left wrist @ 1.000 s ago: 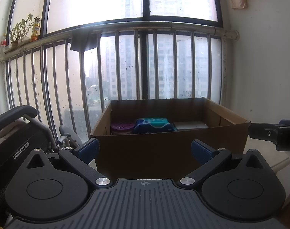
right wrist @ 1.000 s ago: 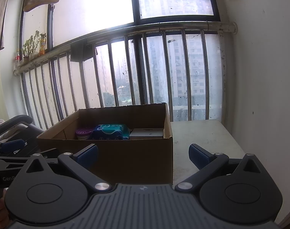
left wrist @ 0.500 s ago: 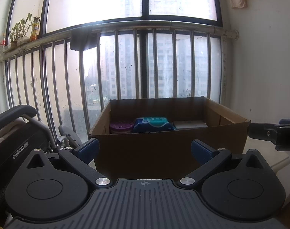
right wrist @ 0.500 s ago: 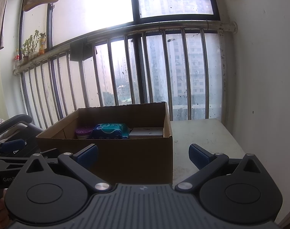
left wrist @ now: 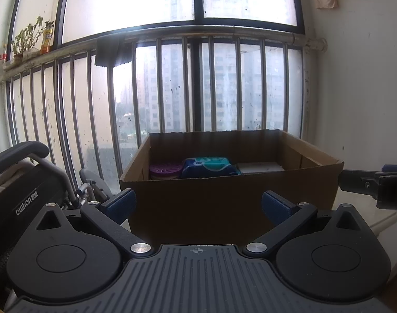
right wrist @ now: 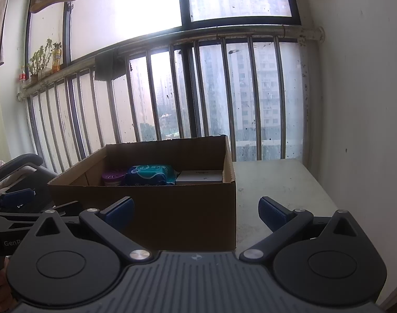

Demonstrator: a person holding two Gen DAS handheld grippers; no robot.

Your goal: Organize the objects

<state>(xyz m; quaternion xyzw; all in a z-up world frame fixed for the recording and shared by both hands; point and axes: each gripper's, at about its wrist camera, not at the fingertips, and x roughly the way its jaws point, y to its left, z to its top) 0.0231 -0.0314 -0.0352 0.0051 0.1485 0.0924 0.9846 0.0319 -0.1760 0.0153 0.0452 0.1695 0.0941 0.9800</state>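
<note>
The open cardboard box (left wrist: pixel 232 195) stands on the left part of a pale table (right wrist: pixel 279 182) before the barred window, holding in a row a purple round container (left wrist: pixel 165 171) at left, a blue-green soft pack (left wrist: pixel 207 166) in the middle and a flat white box (left wrist: pixel 261 167) at right. The left gripper (left wrist: pixel 198 204) and the right gripper (right wrist: pixel 195 210) both hover near the box's front wall, fingers spread wide and gripping nothing. A folded wheelchair (left wrist: pixel 28 190) stands just left of the box, against the metal railing (left wrist: pixel 172 86).

Matt brown cardboard box (left wrist: pixel 232 195) holds a glossy plastic-wrapped packet (left wrist: pixel 207 166) (blue-green), behind metal railing bars (left wrist: pixel 159 86).
</note>
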